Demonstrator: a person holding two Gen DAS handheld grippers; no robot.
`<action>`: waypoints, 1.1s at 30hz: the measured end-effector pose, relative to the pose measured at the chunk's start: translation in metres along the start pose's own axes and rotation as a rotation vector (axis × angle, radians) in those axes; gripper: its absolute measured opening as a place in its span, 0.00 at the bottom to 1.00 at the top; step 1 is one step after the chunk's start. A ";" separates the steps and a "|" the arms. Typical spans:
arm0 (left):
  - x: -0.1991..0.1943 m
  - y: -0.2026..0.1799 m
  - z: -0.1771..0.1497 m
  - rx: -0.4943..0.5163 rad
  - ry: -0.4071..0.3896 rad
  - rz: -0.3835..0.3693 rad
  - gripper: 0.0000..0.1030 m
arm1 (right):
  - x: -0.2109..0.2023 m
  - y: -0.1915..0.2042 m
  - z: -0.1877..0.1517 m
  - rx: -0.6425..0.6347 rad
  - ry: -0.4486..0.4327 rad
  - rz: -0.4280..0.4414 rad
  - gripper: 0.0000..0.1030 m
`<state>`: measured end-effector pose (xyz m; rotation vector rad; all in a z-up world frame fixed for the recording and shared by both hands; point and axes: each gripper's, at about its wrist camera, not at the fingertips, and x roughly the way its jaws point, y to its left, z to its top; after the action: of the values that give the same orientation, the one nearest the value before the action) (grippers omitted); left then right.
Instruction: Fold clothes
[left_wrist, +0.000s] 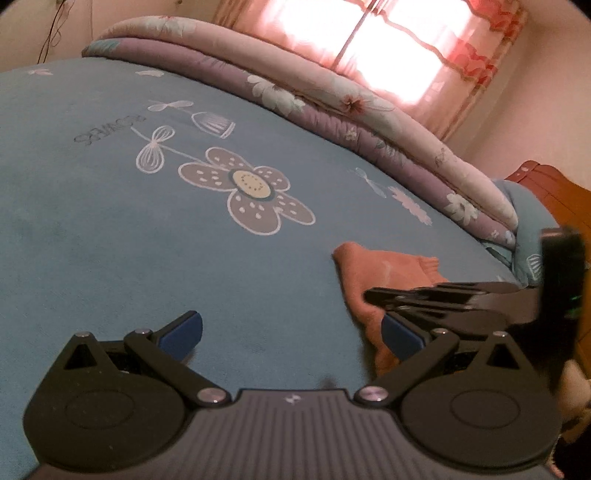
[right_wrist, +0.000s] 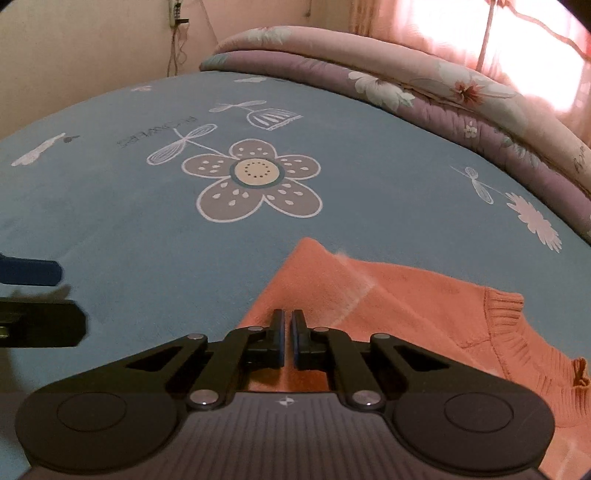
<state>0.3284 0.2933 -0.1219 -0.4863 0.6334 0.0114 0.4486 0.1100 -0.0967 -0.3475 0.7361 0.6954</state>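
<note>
Right wrist view: right hand-held gripper (right_wrist: 287, 332) clenched, pads nearly touching, above orange sweater (right_wrist: 424, 314) lying on blue bed sheet (right_wrist: 129, 221); grip on fabric unclear. Left wrist view: left hand-held gripper (left_wrist: 291, 332) released, spread wide beside sweater.

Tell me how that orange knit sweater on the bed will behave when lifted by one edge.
The orange knit sweater is probably floppy: it already lies creased and draped on the blue bedsheet. Likely light, soft knit with a ribbed hem, so it should sag and trail rather than hold shape.
</note>
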 end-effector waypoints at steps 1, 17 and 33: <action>-0.001 0.000 0.000 0.003 -0.001 0.007 0.99 | -0.009 -0.005 -0.001 0.025 -0.009 0.014 0.07; 0.003 -0.001 0.002 -0.021 -0.001 0.029 0.99 | -0.025 0.011 -0.017 0.089 -0.013 0.102 0.04; 0.004 0.001 0.003 -0.044 0.006 0.027 0.99 | -0.042 0.005 -0.031 0.158 -0.014 0.139 0.07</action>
<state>0.3331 0.2950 -0.1224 -0.5203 0.6464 0.0500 0.4077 0.0790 -0.0888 -0.1475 0.8022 0.7648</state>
